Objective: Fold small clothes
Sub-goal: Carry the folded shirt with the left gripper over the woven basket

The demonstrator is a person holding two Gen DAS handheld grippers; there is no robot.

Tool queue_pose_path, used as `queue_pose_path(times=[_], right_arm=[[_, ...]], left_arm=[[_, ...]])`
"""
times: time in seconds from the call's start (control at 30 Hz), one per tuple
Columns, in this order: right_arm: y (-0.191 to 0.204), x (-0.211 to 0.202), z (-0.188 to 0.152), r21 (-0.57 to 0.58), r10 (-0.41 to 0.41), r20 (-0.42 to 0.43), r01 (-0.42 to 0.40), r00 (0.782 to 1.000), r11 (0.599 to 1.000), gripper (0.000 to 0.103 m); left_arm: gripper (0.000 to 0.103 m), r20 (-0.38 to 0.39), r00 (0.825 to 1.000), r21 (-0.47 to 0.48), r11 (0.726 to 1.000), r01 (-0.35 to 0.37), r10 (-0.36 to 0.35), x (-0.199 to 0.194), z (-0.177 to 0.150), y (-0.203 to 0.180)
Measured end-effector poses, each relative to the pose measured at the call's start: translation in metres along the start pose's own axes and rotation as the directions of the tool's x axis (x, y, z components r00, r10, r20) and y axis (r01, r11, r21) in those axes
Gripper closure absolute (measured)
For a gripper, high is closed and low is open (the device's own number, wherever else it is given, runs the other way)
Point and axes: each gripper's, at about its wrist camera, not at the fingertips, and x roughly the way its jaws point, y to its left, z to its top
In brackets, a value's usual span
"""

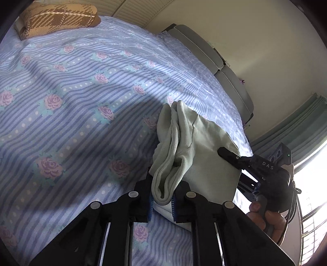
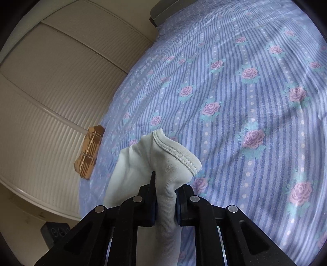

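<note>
A pale green sock sits at the lower centre of both views, lifted off the bed. The left gripper is clamped on one end, the right gripper on its ribbed part. The fold looks barely begun; laying it over remains. A tan plaid sock, upper left, lies flat, seemingly awaiting folding. Beneath spreads a blue rose-striped bedsheet; beyond, cream walls.

place: home bedroom | evidence: floral bedsheet, curtain, headboard
</note>
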Motion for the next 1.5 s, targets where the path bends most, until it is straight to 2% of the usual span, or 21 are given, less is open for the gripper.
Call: queue_pose_path(times=[0.37, 0.63, 0.9, 1.07, 1.23, 1.37, 1.5], right_arm=[[0.067, -0.028, -0.001, -0.031, -0.019, 0.056, 0.020, 0.998, 0.999, 0.089], [0.147, -0.003, 0.003, -0.082, 0.009, 0.074, -0.002, 0.997, 0.997, 0.089], [0.253, 0.071, 0.017, -0.156, 0.078, 0.047, -0.069, 0.996, 0.985, 0.089], [0.328, 0.133, 0.035, -0.216, 0.129, 0.014, -0.123, 0.992, 0.969, 0.089], [0.390, 0.199, 0.068, -0.241, 0.176, -0.012, -0.174, 0.984, 0.955, 0.089], [0.422, 0.244, 0.090, -0.224, 0.215, -0.016, -0.213, 0.976, 0.951, 0.089], [0.412, 0.298, 0.099, -0.167, 0.191, -0.059, -0.199, 0.980, 0.966, 0.088]], left_arm=[[0.088, -0.028, 0.998, 0.036, 0.997, 0.065, -0.064, -0.054, 0.048, -0.002], [0.088, 0.004, 0.998, 0.090, 0.994, 0.058, -0.059, -0.114, 0.106, 0.024], [0.088, 0.100, 0.995, 0.057, 0.998, 0.013, -0.019, -0.168, 0.194, 0.092], [0.088, 0.178, 0.984, 0.063, 0.997, -0.035, 0.024, -0.193, 0.266, 0.134], [0.088, 0.215, 0.975, 0.067, 0.996, -0.065, 0.049, -0.202, 0.349, 0.172], [0.088, 0.234, 0.969, 0.083, 0.991, -0.103, 0.081, -0.197, 0.396, 0.196], [0.088, 0.166, 0.979, 0.056, 0.990, -0.127, 0.117, -0.161, 0.411, 0.234]])
